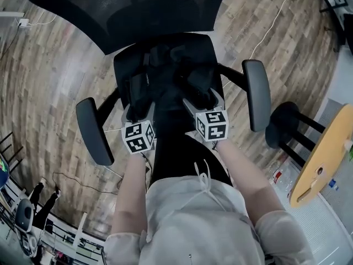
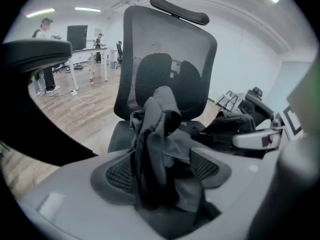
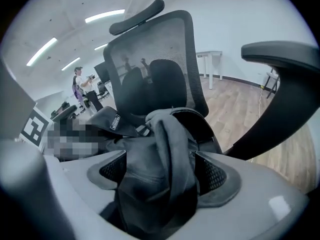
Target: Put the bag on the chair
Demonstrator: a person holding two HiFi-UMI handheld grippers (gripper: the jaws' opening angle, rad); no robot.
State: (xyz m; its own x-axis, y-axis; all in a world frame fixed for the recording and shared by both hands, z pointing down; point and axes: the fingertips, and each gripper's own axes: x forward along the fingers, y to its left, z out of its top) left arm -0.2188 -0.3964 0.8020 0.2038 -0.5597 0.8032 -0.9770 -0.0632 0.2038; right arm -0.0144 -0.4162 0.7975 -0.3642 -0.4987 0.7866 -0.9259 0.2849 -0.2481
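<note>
Your left gripper (image 2: pixel 162 170) and right gripper (image 3: pixel 162 173) both stand spread, each with a fold of the bag (image 2: pixel 156 129) upright between its jaws; the bag lies on the chair (image 2: pixel 170 49) seat just ahead, equally near both.

Black bag (image 3: pixel 161 176) between spread jaws

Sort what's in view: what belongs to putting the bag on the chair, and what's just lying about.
Job: black bag, office chair, left tongs, right tongs.
Lying about: round yellow table, black stool, standing person in the background.
</note>
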